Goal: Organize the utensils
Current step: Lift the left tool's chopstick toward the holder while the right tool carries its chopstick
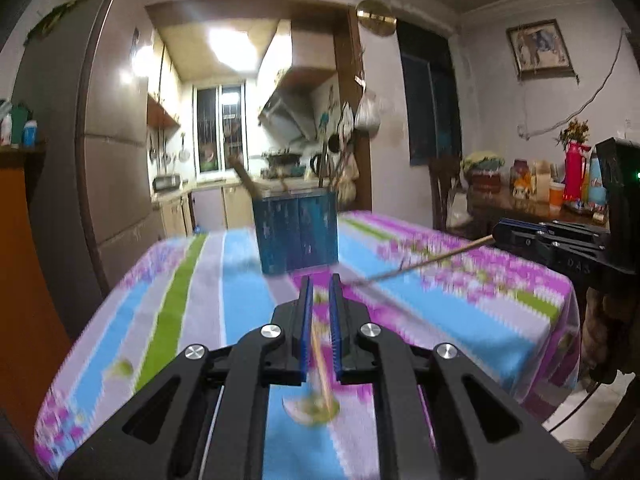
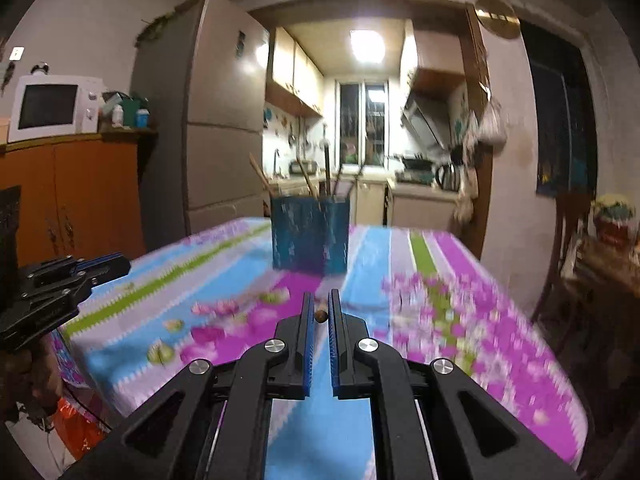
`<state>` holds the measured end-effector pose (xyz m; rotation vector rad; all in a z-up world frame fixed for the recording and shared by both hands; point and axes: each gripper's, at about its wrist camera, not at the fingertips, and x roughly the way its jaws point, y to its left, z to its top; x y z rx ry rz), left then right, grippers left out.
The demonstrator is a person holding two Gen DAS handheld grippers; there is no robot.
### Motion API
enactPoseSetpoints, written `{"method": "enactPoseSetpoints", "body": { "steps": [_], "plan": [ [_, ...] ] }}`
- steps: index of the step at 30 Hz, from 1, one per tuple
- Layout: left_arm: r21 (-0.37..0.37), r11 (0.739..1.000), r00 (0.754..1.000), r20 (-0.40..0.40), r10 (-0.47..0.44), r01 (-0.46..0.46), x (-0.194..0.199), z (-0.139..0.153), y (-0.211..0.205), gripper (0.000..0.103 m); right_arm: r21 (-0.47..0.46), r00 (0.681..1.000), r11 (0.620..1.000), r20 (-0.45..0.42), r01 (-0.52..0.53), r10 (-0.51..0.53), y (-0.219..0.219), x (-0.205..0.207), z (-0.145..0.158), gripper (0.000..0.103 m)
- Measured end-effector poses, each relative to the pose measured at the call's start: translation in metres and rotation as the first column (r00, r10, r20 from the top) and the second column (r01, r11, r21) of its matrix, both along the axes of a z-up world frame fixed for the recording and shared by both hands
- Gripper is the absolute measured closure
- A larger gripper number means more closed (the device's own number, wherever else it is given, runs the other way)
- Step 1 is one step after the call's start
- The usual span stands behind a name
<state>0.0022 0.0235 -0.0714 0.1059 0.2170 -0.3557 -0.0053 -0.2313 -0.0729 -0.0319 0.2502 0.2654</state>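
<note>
Right tool (image 2: 318, 305) around thin stick (image 1: 424, 261).

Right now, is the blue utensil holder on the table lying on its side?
No, the blue utensil holder stands upright on the striped tablecloth, with several utensil handles sticking up out of it.

A tall beige fridge (image 2: 224, 120) stands beside an orange wooden cabinet (image 2: 76, 196) carrying a white microwave (image 2: 52, 106). Past a doorway, the kitchen shows a lit ceiling lamp (image 2: 367, 46), a barred window (image 2: 362, 128), wall cupboards (image 2: 294, 72) and a range hood (image 1: 286, 110). A framed picture (image 1: 539, 49) hangs on the pale wall above a cluttered dark sideboard (image 1: 520, 204).
</note>
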Motion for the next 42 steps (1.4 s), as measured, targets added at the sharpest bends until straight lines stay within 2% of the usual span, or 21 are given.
{"method": "enactPoseSetpoints", "body": {
  "steps": [5,8,10,14,17,22,28,33,39,40,42],
  "plan": [
    [0.015,1.0,1.0,0.029,-0.005,0.004,0.02,0.024,-0.005,0.096,-0.018,0.998,0.999,0.058,-0.028,0.029,0.0,0.009,0.032,0.095],
    [0.025,1.0,1.0,-0.007,-0.001,0.002,0.018,0.017,-0.002,0.096,-0.031,0.996,0.999,0.081,-0.034,0.036,0.0,0.011,0.043,0.095],
    [0.009,1.0,0.998,-0.07,-0.009,0.009,0.013,-0.001,0.002,0.096,-0.028,0.997,0.999,0.075,-0.034,0.036,-0.003,0.009,0.04,0.095],
    [0.04,0.998,0.979,-0.197,-0.046,0.055,-0.005,-0.053,-0.009,0.095,-0.006,0.999,1.0,0.025,-0.026,0.027,-0.01,0.004,0.021,0.095],
    [0.054,0.997,0.97,-0.239,-0.04,0.054,-0.013,-0.078,-0.016,0.095,0.018,1.0,1.0,-0.008,-0.018,0.018,-0.013,0.001,0.008,0.095],
    [0.058,0.997,0.97,-0.243,-0.03,0.046,-0.015,-0.092,-0.02,0.094,0.024,0.998,1.0,-0.052,-0.02,0.021,-0.009,-0.004,-0.008,0.095],
    [0.069,0.997,0.973,-0.232,-0.005,0.022,-0.013,-0.095,-0.024,0.078,0.03,0.998,0.999,-0.062,-0.026,0.028,-0.003,-0.003,-0.011,0.095],
    [0.07,0.997,0.973,-0.229,-0.018,0.035,-0.013,-0.095,-0.026,0.078,0.034,0.997,0.999,-0.073,-0.033,0.036,-0.002,-0.002,-0.017,0.095],
    [0.07,0.997,0.979,-0.202,-0.02,0.035,-0.015,-0.099,-0.032,0.086,0.033,0.997,0.999,-0.071,-0.032,0.034,-0.001,-0.002,-0.019,0.095],
    [0.071,0.997,0.98,-0.199,-0.015,0.03,-0.015,-0.1,-0.032,0.094,0.029,0.997,0.999,-0.068,-0.029,0.031,0.0,-0.003,-0.019,0.095],
    [0.071,0.997,0.98,-0.198,-0.011,0.026,-0.015,-0.099,-0.032,0.096,0.027,0.998,0.999,-0.064,-0.026,0.028,-0.001,-0.004,-0.019,0.095]
  ]
}}
